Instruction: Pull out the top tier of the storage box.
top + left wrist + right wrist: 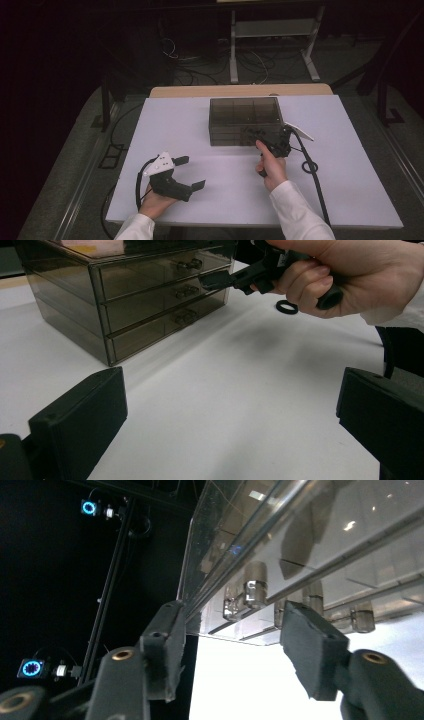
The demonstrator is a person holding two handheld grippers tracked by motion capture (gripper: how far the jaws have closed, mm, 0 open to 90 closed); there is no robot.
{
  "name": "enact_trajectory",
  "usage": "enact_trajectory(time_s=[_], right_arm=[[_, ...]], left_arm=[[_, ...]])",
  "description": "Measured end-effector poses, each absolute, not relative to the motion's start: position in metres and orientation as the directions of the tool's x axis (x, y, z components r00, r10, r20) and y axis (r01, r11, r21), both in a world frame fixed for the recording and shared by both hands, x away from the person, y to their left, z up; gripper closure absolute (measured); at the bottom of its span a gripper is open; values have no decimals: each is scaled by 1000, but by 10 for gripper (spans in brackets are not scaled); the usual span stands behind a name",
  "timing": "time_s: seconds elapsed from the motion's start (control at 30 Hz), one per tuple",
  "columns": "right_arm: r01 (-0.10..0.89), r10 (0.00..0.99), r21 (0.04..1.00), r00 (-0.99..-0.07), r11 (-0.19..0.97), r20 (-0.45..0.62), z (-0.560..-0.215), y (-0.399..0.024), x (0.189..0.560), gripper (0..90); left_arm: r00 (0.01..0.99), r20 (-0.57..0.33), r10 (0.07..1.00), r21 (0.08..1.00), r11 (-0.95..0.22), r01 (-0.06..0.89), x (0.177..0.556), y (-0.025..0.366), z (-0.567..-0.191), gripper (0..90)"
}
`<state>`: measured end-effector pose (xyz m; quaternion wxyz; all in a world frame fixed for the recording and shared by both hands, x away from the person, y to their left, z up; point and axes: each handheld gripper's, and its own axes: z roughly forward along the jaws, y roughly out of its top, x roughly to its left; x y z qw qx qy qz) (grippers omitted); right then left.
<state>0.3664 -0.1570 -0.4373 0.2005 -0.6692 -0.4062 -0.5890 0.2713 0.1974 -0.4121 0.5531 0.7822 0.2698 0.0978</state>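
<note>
The smoked-plastic drawer unit point(245, 121) stands at the far centre of the white surface point(210, 200). The right claw point(276, 140) is at the unit's front face, jaws about half open either side of a drawer knob point(255, 587); whether the pads touch the knob cannot be told. The left claw point(192, 172) rests near the left front of the surface, well apart from the unit, jaws wide open and holding nothing.

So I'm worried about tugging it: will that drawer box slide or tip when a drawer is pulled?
The drawer box looks like thin clear plastic, so probably light; on the smooth white table it may slide. Wide and low, it seems unlikely to tip.
</note>
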Motion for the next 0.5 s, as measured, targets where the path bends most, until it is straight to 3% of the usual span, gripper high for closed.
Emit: enact_trajectory(time_s=[0.5], right_arm=[[761,315,187,24,-622,949,-440,-161,365,622]], left_arm=[[834,-148,531,919,-239,315,272,198,-412,0]])
